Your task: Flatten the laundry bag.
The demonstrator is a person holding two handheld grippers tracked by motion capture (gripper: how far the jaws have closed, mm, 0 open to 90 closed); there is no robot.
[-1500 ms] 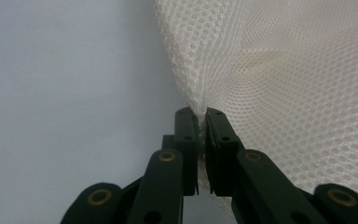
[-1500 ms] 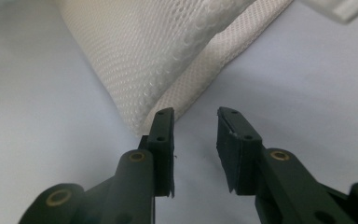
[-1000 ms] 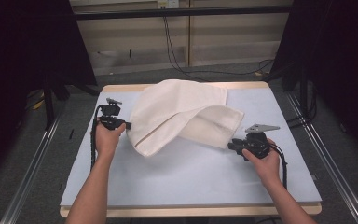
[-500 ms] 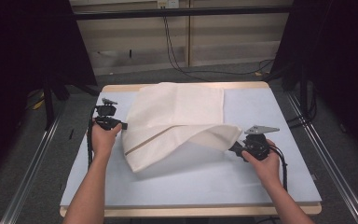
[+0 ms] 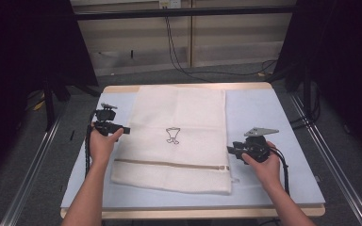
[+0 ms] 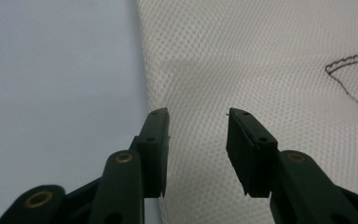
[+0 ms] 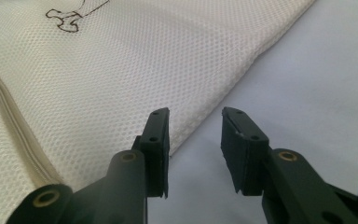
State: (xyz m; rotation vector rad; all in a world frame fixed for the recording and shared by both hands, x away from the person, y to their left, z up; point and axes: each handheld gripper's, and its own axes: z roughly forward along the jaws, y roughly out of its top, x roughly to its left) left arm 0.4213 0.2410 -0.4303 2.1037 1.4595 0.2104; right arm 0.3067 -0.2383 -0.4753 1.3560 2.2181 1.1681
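Observation:
A white mesh bag [image 5: 188, 113] lies flat on the table, with a tan zipper [image 5: 169, 164] across its near end and a small dark drawing [image 5: 172, 135] in the middle. My left gripper [image 5: 125, 129] sits at the bag's left edge. Its jaws [image 6: 198, 116] have just been opening and stand apart over the mesh [image 6: 261, 70], pinching nothing. At the bag's right edge, my right gripper [image 5: 230, 150] has also opened further. Its gap [image 7: 196, 116] is over the blue surface, just beside the bag's edge [image 7: 144, 60].
The table has a pale blue top [image 5: 264, 108] with a wooden rim. Metal rails [image 5: 33, 160] run along both sides on the floor. Cables [image 5: 179, 52] hang beyond the far edge. Bare blue surface lies to the right of the bag.
The bag, held folded and bunched between both grippers before, now lies spread flat with the zipper end near me. Both grippers have let go of it.

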